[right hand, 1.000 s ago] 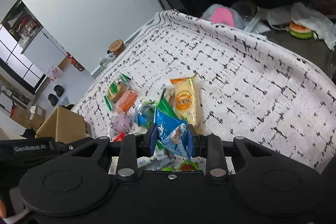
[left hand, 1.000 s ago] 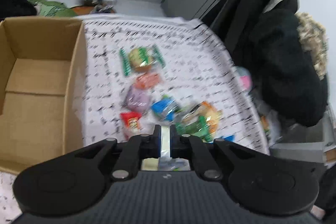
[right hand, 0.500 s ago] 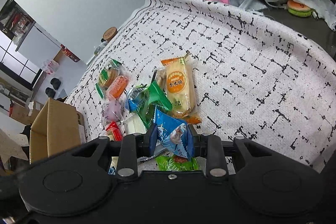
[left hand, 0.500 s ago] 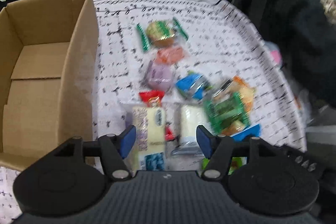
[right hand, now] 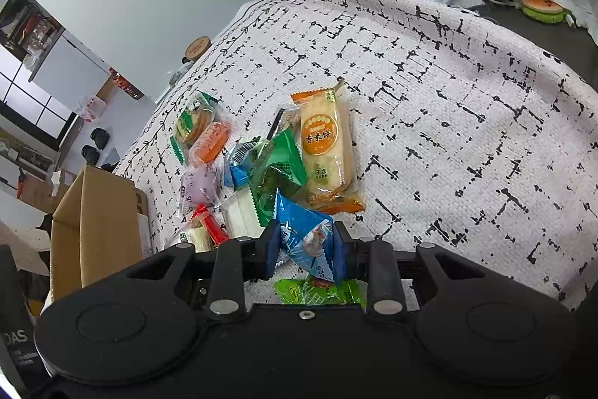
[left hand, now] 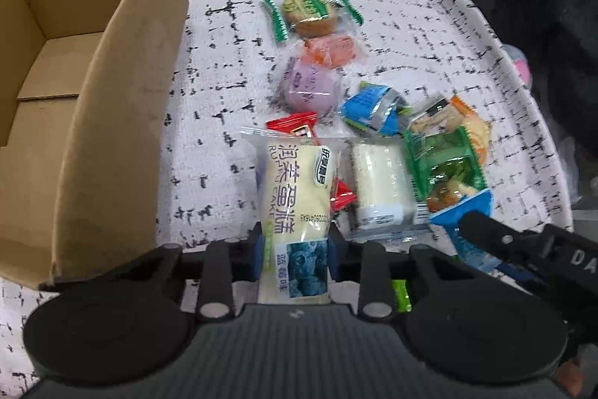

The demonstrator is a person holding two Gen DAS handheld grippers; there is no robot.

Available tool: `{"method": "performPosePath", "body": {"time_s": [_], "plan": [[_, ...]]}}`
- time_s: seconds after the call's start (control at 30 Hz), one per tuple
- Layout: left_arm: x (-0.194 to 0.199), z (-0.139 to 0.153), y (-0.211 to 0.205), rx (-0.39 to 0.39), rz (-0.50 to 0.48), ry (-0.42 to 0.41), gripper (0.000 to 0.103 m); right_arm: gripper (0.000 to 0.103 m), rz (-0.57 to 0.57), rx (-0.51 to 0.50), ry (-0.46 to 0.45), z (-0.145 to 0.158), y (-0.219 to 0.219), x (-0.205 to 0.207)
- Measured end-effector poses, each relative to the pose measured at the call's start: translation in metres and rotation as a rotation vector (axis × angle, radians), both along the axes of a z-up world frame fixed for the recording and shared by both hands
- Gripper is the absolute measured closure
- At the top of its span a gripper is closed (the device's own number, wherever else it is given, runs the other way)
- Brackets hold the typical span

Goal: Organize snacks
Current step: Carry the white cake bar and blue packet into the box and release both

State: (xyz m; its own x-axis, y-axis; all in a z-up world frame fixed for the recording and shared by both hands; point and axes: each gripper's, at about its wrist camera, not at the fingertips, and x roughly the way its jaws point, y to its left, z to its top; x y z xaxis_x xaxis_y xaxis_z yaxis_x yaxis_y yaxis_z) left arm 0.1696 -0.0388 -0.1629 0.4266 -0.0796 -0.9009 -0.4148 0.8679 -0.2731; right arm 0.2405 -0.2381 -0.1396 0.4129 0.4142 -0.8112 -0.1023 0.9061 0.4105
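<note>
With the left hand-held gripper [left hand: 294,242] just closing on the near end of the blueberry cake packet [left hand: 295,197] lying on the table [left hand: 429,36] beside the cardboard box [left hand: 112,100], and the right hand-held gripper [right hand: 306,242] pinching a blue snack pouch [right hand: 304,234], either slick wrapper risked slipping free during the lift.

We've got a white tablecloth [left hand: 231,70] with scratchy black dashes and a doodled vine border. The cardboard box [left hand: 112,122] is plain tan. Snack colours: pale yellow cake pack [left hand: 295,197] with purple lettering and a blueberry picture, lilac round pack [left hand: 310,86], orange rice cracker pack [right hand: 325,144], bright blue pack [right hand: 306,238], green-edged cookie pack [left hand: 310,10].
</note>
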Motion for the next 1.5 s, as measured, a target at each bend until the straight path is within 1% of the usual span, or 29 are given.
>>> {"method": "performPosePath", "body": {"time_s": [0.13,0.33,0.53,0.8,1.13,1.5], "plan": [[0.000,0.013,-0.002,-0.013,-0.005,-0.042,0.074,0.074,-0.001,0.008,-0.014,0.003,-0.001,-0.001],[0.000,0.042,0.004,-0.026,-0.005,-0.120,0.074,0.074,-0.009,0.021,-0.057,0.015,-0.001,-0.003],[-0.003,0.067,0.017,-0.023,0.010,-0.188,0.074,0.074,0.008,0.042,-0.125,0.036,0.008,-0.006],[-0.009,0.090,0.035,-0.012,0.024,-0.254,0.074,0.074,0.016,0.046,-0.168,0.050,0.022,-0.011],[-0.015,0.103,0.055,-0.019,0.045,-0.312,0.074,0.074,0.059,0.073,-0.210,0.065,0.054,-0.015],[-0.023,0.104,0.097,-0.014,0.111,-0.331,0.074,0.074,0.117,0.133,-0.212,0.069,0.104,-0.014]]}}
